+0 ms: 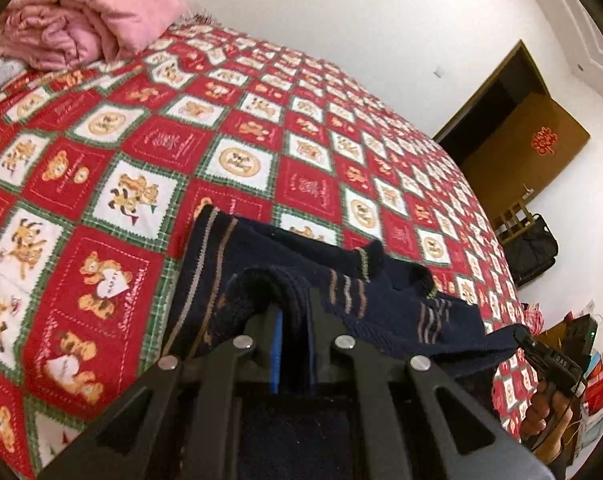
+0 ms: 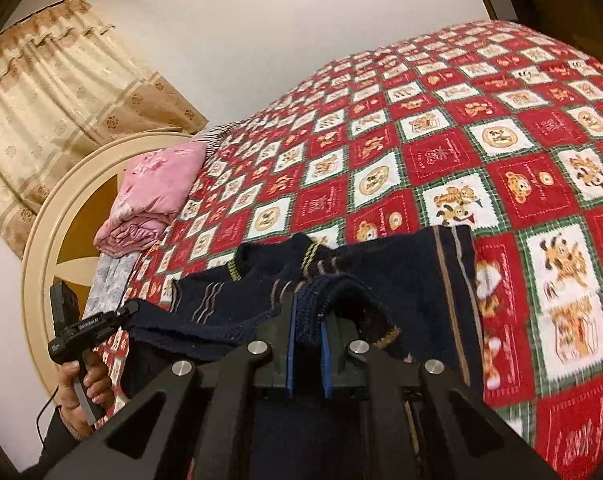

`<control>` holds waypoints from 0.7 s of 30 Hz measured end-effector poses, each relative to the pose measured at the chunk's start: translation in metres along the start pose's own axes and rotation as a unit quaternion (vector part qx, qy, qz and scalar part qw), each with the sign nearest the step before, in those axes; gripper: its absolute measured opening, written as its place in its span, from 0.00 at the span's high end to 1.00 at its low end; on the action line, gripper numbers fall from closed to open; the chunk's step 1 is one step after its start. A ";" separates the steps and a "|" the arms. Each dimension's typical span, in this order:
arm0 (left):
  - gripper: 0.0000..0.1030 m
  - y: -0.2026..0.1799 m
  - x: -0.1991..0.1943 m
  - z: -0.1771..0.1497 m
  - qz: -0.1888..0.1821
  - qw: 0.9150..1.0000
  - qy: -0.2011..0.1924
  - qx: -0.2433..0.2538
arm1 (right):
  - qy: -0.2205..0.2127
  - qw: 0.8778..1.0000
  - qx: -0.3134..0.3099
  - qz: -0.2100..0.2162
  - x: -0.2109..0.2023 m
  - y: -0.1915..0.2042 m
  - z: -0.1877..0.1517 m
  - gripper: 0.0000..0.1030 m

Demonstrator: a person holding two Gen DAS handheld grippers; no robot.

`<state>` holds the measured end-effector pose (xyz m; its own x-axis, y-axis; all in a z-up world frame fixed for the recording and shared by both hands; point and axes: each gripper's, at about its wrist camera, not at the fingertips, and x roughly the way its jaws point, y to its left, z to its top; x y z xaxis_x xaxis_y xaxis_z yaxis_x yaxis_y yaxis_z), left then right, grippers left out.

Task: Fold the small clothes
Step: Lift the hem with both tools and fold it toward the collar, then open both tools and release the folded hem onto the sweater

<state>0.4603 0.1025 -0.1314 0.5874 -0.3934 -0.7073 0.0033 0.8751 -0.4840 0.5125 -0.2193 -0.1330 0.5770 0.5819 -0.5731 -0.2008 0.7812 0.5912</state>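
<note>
In the left wrist view, a folded pink quilt lay at the far left corner of the bed, on a red, white and green bear-print bedspread that covered the whole mattress. Nearer the middle, the left tool was clenched on a bunched edge of a dark navy knitted sweater with tan and yellow stripes; the knit was folded over the blue pads and hid the tips. The sweater stretched rightward from that grip, its body spread partly on the bedspread, to the right tool, which pinched its other edge, with the person's right hand on the handle below. Beyond, a brown door with a red ornament stood in the white wall, and a black bag sat on the floor beside the bed. In the right wrist view, a cream patterned curtain hung at the left, above the round cream headboard, and the left hand held its tool at the sweater's edge. The right tool's blue pads were closed on a thick fold of knit.
</note>
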 end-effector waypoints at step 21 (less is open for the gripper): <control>0.28 0.007 -0.016 -0.001 0.013 1.000 -0.024 0.016 | -0.019 0.996 0.021 -0.081 0.037 -0.050 0.022 0.35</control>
<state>0.4505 0.1146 -0.1240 0.6258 -0.3575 -0.6932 0.0133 0.8935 -0.4488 0.5618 -0.2419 -0.1714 0.6285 0.4390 -0.6420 -0.0697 0.8539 0.5157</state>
